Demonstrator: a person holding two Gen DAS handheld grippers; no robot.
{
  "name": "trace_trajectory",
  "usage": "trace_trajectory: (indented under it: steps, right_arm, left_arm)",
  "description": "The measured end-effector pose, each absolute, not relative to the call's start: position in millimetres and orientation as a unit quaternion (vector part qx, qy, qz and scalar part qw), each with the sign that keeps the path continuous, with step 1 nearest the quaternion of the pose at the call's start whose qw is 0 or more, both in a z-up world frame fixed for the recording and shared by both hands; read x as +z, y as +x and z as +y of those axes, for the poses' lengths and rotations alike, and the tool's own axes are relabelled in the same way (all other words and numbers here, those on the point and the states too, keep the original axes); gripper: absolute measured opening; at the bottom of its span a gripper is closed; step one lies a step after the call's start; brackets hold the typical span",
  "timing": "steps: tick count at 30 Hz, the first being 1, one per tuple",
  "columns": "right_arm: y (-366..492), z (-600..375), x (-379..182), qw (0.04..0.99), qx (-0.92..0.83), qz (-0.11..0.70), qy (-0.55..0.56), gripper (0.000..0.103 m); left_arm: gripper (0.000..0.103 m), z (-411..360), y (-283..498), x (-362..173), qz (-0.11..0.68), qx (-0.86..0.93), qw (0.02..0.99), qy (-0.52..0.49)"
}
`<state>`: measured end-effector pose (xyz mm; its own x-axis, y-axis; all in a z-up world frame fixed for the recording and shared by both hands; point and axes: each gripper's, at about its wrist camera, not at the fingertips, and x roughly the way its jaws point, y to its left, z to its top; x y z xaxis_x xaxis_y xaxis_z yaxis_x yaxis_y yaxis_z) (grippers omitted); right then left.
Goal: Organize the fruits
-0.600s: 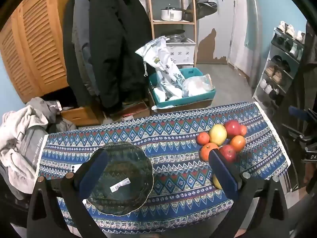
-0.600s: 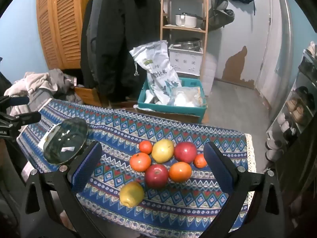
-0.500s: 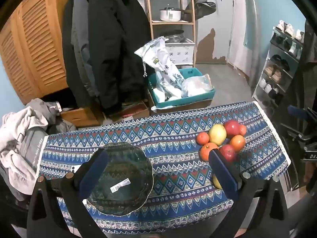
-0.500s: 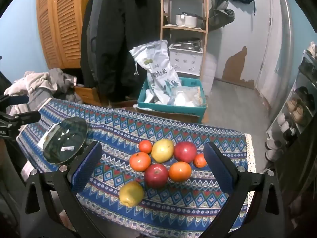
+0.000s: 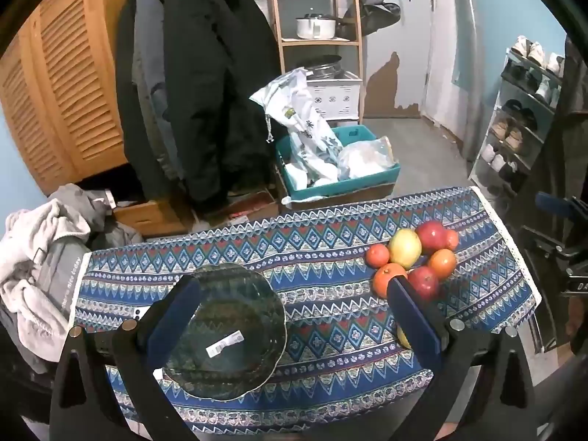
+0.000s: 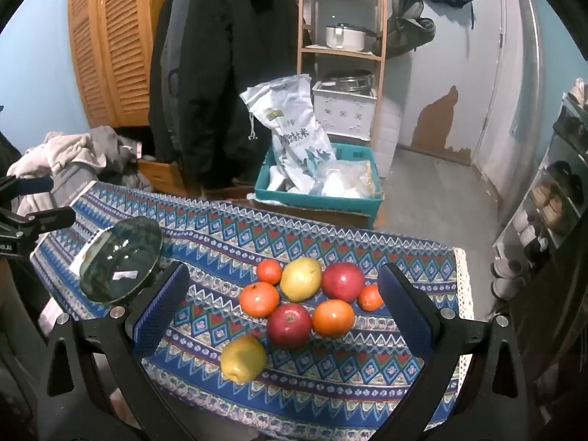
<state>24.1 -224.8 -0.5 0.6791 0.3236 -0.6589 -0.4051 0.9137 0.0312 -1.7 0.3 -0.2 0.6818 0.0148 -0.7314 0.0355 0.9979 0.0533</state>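
Blue walls, a louvred wooden wardrobe (image 6: 106,47) and a black coat (image 6: 220,73) are standing behind the desk (image 6: 228,231), which is wearing a patterned blue cloth. I am holding my right gripper (image 6: 281,308) tilted down over the fruits, its jaws spread wide and pinching nothing. Between the pads are lying two red apples (image 6: 289,325), a yellow pear (image 6: 300,279) and several oranges (image 6: 332,318), bunched together and touching; a second yellow pear (image 6: 242,358) is sitting just apart, nearer the desk's front edge. My left gripper (image 5: 294,323) is also gaping wide and empty, hovering above a dark glass bowl (image 5: 235,334) with a white sticker inside. That bowl is resting well apart from the fruits (image 5: 413,257), toward the desk's left end.
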Motion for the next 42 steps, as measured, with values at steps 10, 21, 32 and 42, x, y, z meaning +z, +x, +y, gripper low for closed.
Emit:
trace_trajectory:
  steps: [10, 21, 32, 42]
  right_arm:
    - [23.7, -225.8, -0.4, 0.914, 0.199, 0.348, -0.06, 0.1]
    - [23.3, -225.2, 0.1, 0.914, 0.199, 0.348, -0.059, 0.1]
    - [22.9, -224.7, 0.5, 0.914, 0.199, 0.348, -0.059, 0.1]
    - [23.0, -224.7, 0.2, 0.914, 0.199, 0.349, -0.058, 0.1]
  left_arm:
    - [0.102, -1.1, 0.8, 0.1, 0.402, -0.011, 0.915, 0.033]
    - [0.102, -2.7, -0.6, 0.5, 0.402, -0.015, 0.915, 0.033]
    - [0.102, -2.5, 0.3, 0.2, 0.404, -0.017, 0.914, 0.03]
    - [0.102, -3.1, -0.9, -0.7, 0.404, -0.023, 0.914, 0.026]
